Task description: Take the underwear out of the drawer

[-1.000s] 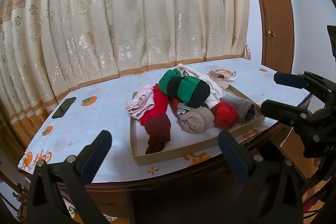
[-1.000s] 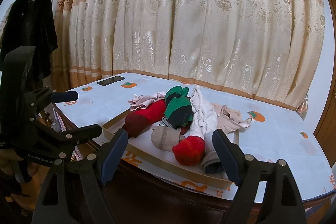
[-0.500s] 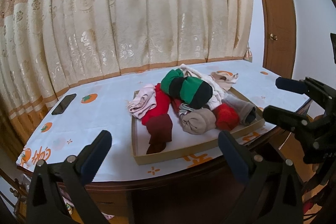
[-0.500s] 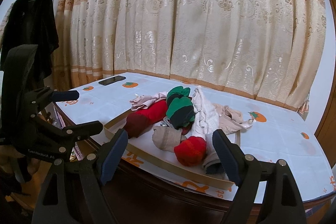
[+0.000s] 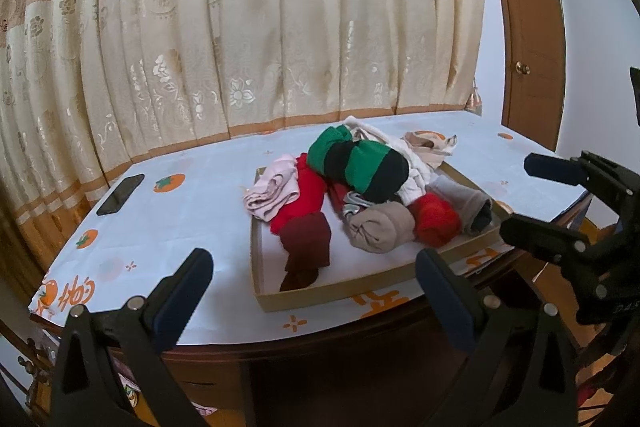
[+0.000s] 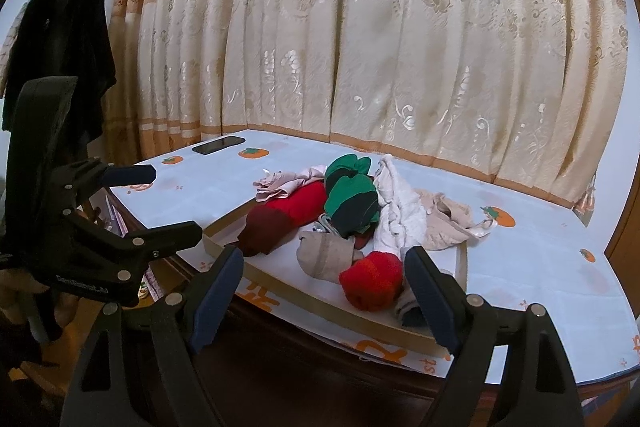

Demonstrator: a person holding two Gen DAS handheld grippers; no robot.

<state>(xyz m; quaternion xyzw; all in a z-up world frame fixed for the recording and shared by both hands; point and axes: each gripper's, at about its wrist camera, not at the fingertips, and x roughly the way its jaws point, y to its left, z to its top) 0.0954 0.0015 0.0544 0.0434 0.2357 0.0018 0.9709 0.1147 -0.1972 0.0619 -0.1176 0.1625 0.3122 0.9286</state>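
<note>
Left gripper (image 5: 312, 291): jaws spread wide, nothing between them; held short of the table's near edge. Its body and handle are cut off by the lower frame edge in its own view; in the right wrist view it shows side-on at the left.
Right gripper (image 6: 324, 287): jaws spread wide, pinching nothing; also short of the table's near edge. In the left wrist view only its 2 fingers and part of the frame enter from the right.
Drawer (image 5: 340, 293): a shallow cardboard-coloured tray lying on the table, near the front edge. In the right wrist view its near right corner is hidden behind the right finger.
Underwear (image 5: 372, 183): a loose heap inside the drawer, untouched by either gripper. Items are rolled or bunched, so individual garment types cannot be told.
Green and black roll (image 5: 360, 163): on top of the heap.
Red bundle (image 6: 372, 279): at the near right of the heap; a grey piece beside it is mostly covered by the right finger in the right wrist view.
Beige piece (image 6: 448, 223): hangs over the drawer's far side onto the table.
Table (image 5: 192, 211): covered by a white cloth with orange fruit prints; the space below the edge is dark and unreadable.
Phone (image 5: 120, 193): flat, dark, well apart from the drawer, near the curtain (image 5: 260, 19).
Dark garment (image 6: 60, 51): hangs at the far left; its support is barely visible.
</note>
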